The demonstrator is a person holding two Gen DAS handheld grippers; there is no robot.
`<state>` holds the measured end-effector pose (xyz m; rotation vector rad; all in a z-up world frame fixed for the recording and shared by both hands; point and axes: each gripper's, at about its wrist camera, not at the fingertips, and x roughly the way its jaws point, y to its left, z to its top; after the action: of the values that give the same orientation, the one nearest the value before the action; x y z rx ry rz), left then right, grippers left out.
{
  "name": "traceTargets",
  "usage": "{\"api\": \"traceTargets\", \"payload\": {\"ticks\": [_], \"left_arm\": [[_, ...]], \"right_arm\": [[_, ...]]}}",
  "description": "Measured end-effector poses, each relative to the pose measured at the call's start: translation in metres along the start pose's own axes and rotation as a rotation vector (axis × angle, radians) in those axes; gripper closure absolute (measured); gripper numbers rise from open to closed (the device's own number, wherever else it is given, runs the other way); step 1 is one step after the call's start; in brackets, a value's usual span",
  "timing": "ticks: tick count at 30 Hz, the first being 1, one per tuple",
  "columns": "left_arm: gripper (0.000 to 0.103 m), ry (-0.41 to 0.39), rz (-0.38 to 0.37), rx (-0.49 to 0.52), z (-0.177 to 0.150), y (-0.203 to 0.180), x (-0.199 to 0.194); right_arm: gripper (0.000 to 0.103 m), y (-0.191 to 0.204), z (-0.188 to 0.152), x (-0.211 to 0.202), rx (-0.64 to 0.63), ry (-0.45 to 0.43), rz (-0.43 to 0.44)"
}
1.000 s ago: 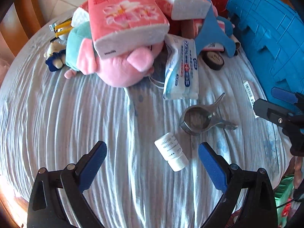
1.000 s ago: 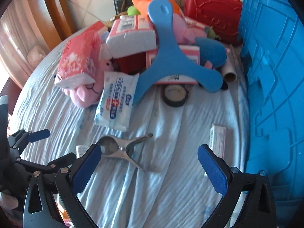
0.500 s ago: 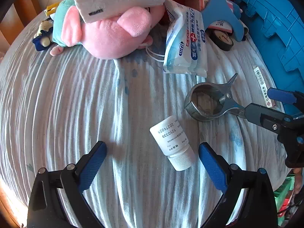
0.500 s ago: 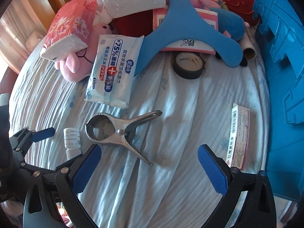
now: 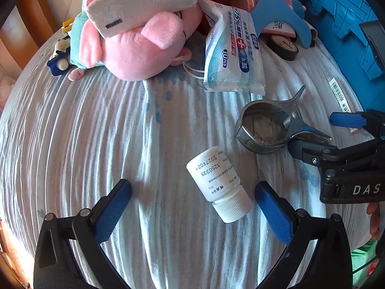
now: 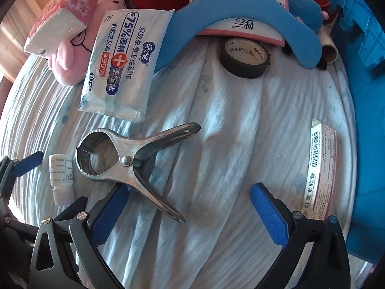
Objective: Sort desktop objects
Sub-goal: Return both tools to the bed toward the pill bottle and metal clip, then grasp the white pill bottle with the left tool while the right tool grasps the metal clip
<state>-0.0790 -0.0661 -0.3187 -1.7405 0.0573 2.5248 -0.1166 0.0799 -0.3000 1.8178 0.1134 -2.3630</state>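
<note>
Sorting looks barely begun: the small white plastic pill bottle (image 5: 217, 183) and the shiny steel spring clamp (image 6: 130, 161) lie unsorted near the near edge of the pale blue cloth-covered table (image 5: 84, 132). The left gripper (image 5: 192, 207) gapes wide around the bottle, gripping nothing; the right gripper (image 6: 187, 209), equally wide, holds nothing, one pad touching the clamp.

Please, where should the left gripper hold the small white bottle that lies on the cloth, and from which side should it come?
Grip the white bottle across its labelled body, not the ribbed cap. It lies on its side, cap toward the open left gripper, so coming from above with one finger on each long side probably suits best.
</note>
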Motion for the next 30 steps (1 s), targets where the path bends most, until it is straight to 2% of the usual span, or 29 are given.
{"api": "traceTargets", "payload": {"ticks": [2,6,9,10,11,14,15,17,20,26,30], "left_arm": [[0.000,-0.004,0.000,0.001,0.000,0.001,0.000],[0.000,-0.027,0.001,-0.011,0.001,0.003,0.000],[0.002,-0.015,0.008,-0.022,0.003,0.004,0.000],[0.011,-0.014,0.007,-0.019,0.003,0.004,-0.002],[0.023,-0.018,0.004,-0.011,0.004,0.003,-0.005],[0.038,-0.019,0.000,0.011,0.006,-0.002,-0.009],[0.039,-0.019,-0.002,0.012,0.007,-0.002,-0.009],[0.048,-0.021,-0.004,0.015,0.009,-0.002,-0.010],[0.059,-0.024,0.000,0.005,0.013,0.005,-0.011],[0.070,-0.026,-0.005,-0.032,0.021,0.026,-0.012],[0.070,-0.040,-0.014,-0.027,0.026,0.031,-0.015]], "right_arm": [[0.000,0.003,-0.002,0.001,-0.010,-0.013,-0.034],[0.000,-0.001,-0.006,-0.001,0.001,-0.053,-0.037],[0.000,-0.004,-0.005,-0.002,-0.039,-0.033,-0.020],[0.003,-0.006,-0.005,-0.004,-0.042,-0.023,-0.017],[0.011,-0.008,-0.006,-0.007,-0.040,-0.030,-0.019],[0.016,-0.010,-0.009,-0.028,-0.066,-0.102,0.000],[0.018,-0.009,-0.009,-0.034,-0.083,-0.122,0.011],[0.030,-0.006,-0.007,-0.040,-0.113,-0.134,0.026],[0.039,-0.002,-0.004,-0.037,-0.148,-0.125,0.049],[0.039,-0.001,-0.011,-0.029,-0.173,-0.106,0.045],[0.039,-0.008,-0.016,-0.026,-0.190,-0.097,0.045]]}}
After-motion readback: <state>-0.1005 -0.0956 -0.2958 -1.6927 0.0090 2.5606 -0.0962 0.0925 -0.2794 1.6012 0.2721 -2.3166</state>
